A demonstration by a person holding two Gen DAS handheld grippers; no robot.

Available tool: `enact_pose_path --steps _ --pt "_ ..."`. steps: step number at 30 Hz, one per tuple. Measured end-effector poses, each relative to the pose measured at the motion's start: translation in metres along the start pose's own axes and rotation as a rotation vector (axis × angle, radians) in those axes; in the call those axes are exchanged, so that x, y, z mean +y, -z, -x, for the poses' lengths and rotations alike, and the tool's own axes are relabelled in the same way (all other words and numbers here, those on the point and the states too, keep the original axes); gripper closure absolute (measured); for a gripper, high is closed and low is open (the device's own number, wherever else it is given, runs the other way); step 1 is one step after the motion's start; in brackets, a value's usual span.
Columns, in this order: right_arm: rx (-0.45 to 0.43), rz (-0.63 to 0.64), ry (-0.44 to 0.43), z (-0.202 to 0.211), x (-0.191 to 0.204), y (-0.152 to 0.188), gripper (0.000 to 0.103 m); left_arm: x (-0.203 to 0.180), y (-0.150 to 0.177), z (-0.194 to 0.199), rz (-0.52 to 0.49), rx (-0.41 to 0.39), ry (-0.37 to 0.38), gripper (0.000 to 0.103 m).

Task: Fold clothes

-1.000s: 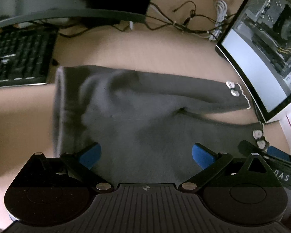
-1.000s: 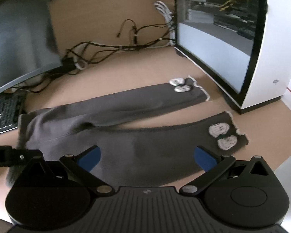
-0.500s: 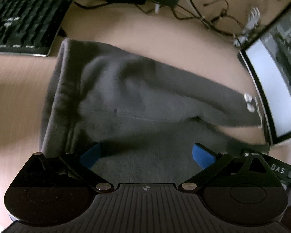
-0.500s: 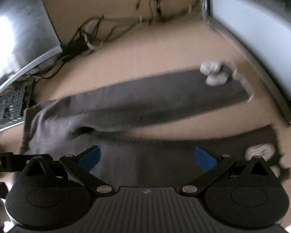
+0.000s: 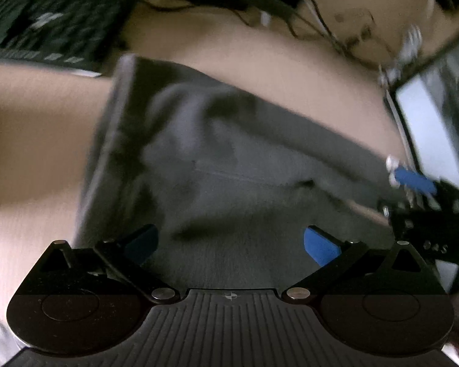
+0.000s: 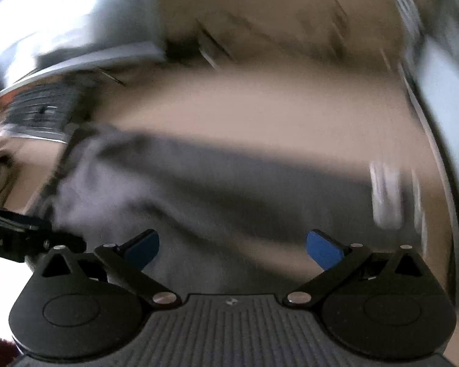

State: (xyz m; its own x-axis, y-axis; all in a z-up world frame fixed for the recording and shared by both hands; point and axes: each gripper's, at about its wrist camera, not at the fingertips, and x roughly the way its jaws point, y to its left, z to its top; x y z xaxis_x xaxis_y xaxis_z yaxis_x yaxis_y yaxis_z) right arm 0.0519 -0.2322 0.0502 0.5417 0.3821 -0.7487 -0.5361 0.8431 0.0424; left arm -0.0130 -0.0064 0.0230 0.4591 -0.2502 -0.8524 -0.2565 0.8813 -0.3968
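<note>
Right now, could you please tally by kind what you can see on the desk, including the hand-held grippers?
Grey trousers: 1
Keyboard: 1
Monitor: 1
Computer case: 1
Hand-held grippers, left and right, both open: 2
Total: 6

Bare surface [image 5: 39, 140] lies open left of the grey trousers [image 5: 229, 165]; a keyboard [image 5: 46, 21] and cables [image 5: 327, 30] crowd the far edge, a computer case [image 5: 428, 128] walls the right edge.

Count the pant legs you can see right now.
2: far leg stretching right toward the PC case; near leg under the left gripper. Cuffs are blurred.
</note>
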Motion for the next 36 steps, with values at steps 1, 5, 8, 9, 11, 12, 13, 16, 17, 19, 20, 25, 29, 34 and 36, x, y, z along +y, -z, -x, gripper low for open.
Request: enact_pose_path --steps 1,5,8,9,11,12,13,16,17,19,20,25,29,34,36 --pt "-0.038 0.064 -0.021 -0.001 0.01 -0.012 0.018 0.008 0.002 0.007 0.046 -0.008 0.009 0.0" --pt "-0.063 0.23 -0.181 -0.031 0.052 -0.056 0.068 0.034 0.017 0.02 0.197 -0.03 -0.003 0.0" --pt "-0.06 0.347 -0.262 -0.063 0.084 -0.077 0.068 0.039 0.026 0.028 0.239 -0.063 -0.023 0.0" --pt "-0.065 0.398 -0.273 -0.073 0.095 -0.082 0.068 0.039 0.028 0.03 0.243 -0.076 -0.032 0.0" --pt "-0.058 0.461 -0.299 -0.094 0.108 -0.09 0.068 0.036 0.032 0.033 0.25 -0.101 -0.054 0.0" --pt "-0.051 0.487 -0.312 -0.104 0.113 -0.093 0.068 0.038 0.034 0.034 0.263 -0.109 -0.064 0.0" --pt "-0.039 0.511 -0.322 -0.112 0.116 -0.094 0.068 0.039 0.037 0.036 0.276 -0.118 -0.073 0.0" --pt "0.0 0.545 -0.359 -0.132 0.112 -0.093 0.068 0.047 0.046 0.038 0.333 -0.131 -0.087 0.0" --pt "0.017 0.539 -0.372 -0.136 0.111 -0.092 0.068 0.051 0.048 0.037 0.351 -0.13 -0.088 0.0" --pt "0.034 0.504 -0.395 -0.143 0.108 -0.09 0.066 0.056 0.051 0.035 0.377 -0.128 -0.093 0.0" --pt "0.034 0.493 -0.402 -0.143 0.107 -0.09 0.066 0.057 0.052 0.035 0.383 -0.129 -0.098 0.0" --pt "0.049 0.485 -0.407 -0.141 0.113 -0.091 0.094 0.056 0.055 0.034 0.379 -0.122 -0.101 0.0" --pt "0.015 0.489 -0.407 -0.125 0.114 -0.093 0.092 0.051 0.054 0.036 0.353 -0.12 -0.098 0.0" --pt "-0.005 0.482 -0.402 -0.125 0.108 -0.101 0.067 0.048 0.055 0.041 0.328 -0.128 -0.112 0.0" --pt "-0.004 0.479 -0.432 -0.13 0.108 -0.104 0.055 0.048 0.056 0.042 0.334 -0.13 -0.121 0.0"
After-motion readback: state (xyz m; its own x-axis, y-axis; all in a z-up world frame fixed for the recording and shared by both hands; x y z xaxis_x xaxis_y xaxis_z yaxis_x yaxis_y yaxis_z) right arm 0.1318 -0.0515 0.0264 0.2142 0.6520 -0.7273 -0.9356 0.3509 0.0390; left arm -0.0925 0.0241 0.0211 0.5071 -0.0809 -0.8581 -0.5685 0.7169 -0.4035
